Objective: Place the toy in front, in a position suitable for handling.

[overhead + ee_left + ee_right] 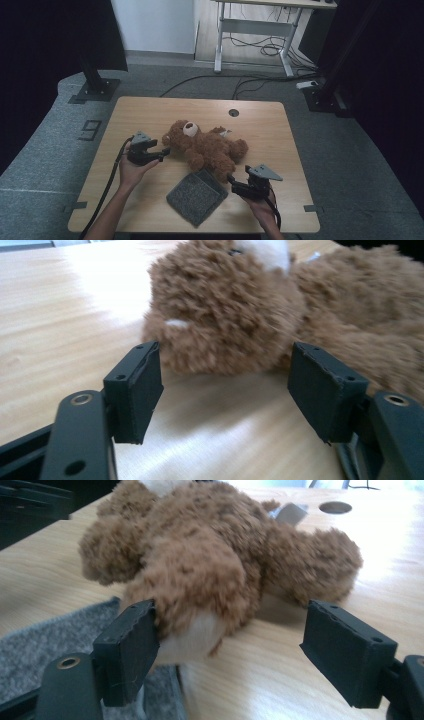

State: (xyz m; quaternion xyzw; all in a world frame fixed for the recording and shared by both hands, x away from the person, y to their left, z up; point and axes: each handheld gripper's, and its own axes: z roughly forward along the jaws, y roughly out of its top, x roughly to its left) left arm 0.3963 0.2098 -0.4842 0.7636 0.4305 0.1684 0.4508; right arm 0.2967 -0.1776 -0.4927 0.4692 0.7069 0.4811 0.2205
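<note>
Both grippers (165,151) (231,179) wide open, by teddy (207,146).

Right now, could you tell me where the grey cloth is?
In the high view, the grey cloth lies at the table's near edge, just below the teddy bear.

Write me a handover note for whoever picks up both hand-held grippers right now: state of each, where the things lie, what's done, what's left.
Left hand-held gripper: open, aimed at the teddy bear's head, not yet closing on it.
Right hand-held gripper: open, at the bear's near leg, next to the grey felt cloth.
The bear lies on the wooden table, its leg overlapping the cloth's corner.
Done: both grippers are in position.
Left: likely grasp the bear at both ends.
</note>
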